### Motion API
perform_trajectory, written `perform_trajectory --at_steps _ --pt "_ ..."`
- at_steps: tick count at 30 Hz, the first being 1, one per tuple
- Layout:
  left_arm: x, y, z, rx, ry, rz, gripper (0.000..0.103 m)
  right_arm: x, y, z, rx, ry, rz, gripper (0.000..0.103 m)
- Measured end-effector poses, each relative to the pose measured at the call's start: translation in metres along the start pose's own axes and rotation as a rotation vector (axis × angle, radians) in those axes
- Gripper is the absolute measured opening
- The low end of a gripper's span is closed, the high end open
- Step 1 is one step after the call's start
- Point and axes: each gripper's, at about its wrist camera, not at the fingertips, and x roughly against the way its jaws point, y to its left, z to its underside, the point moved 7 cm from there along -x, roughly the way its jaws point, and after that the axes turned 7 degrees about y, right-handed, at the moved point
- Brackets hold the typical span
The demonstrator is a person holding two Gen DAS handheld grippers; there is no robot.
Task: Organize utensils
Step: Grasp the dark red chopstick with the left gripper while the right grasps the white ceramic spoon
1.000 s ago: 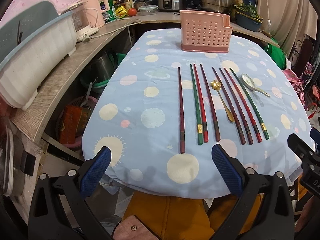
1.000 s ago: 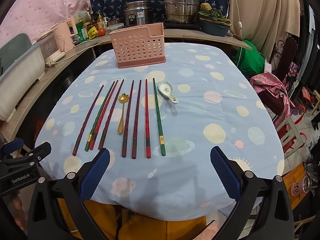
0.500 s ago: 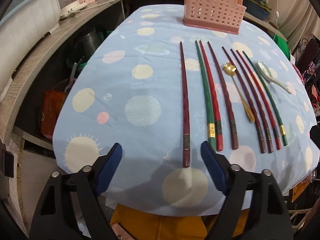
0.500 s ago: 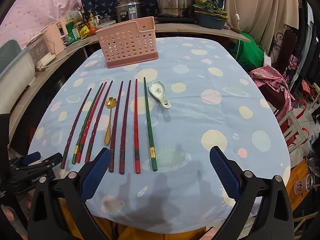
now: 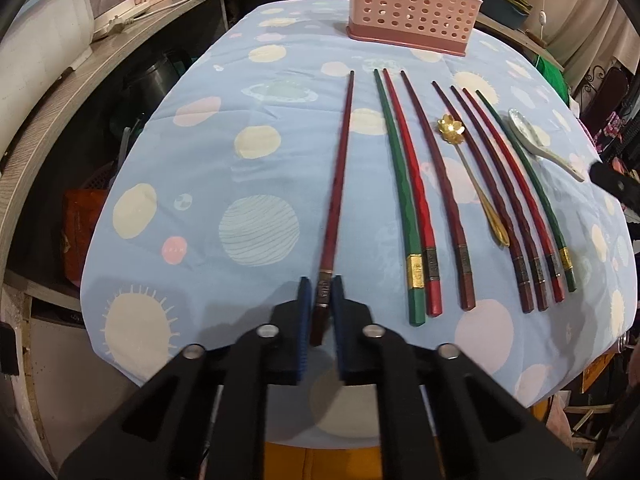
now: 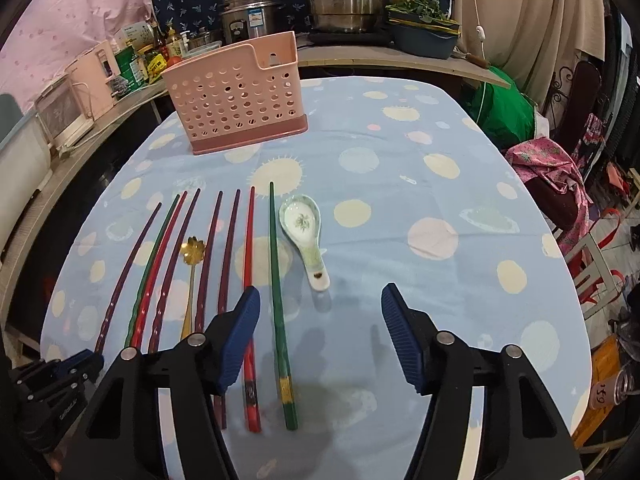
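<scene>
Several red, dark red and green chopsticks lie side by side on the blue spotted tablecloth (image 5: 260,184), with a gold flower spoon (image 5: 451,128) among them and a white ceramic spoon (image 6: 304,232) at the right. My left gripper (image 5: 322,292) is shut on the handle end of the leftmost dark red chopstick (image 5: 340,176). My right gripper (image 6: 320,316) is open low over the table, around the green chopstick (image 6: 276,280) and near the ceramic spoon's handle. A pink perforated utensil basket (image 6: 236,96) stands at the table's far side.
A wooden counter (image 5: 80,80) runs along the left with appliances and bottles. Steel pots (image 6: 344,0) stand behind the table. A green bag (image 6: 504,116) and a chair with pink cloth (image 6: 560,176) are off the right edge.
My left gripper moved forward and closed on the leftmost dark red chopstick. My right gripper advanced and lowered over the right-hand chopsticks, staying open.
</scene>
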Motion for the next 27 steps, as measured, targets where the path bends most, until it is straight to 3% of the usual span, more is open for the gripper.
perform_trajectory --at_steps 2,8,21,27 --pt "-0.001 -0.001 -0.001 -0.004 -0.001 -0.001 0.008 -0.009 0.0 -0.009 -0.003 0.005 -0.008 0.044" --pt "-0.002 -0.002 -0.002 -0.005 0.001 -0.004 0.008 -0.037 -0.002 -0.025 -0.034 0.038 -0.07 0.025" --pt "-0.003 -0.002 -0.003 -0.006 0.0 -0.001 0.009 -0.067 -0.003 -0.011 -0.065 0.116 -0.113 0.011" --pt "-0.003 -0.003 -0.003 -0.003 -0.008 0.003 0.009 -0.067 -0.004 -0.003 -0.075 0.098 -0.123 0.011"
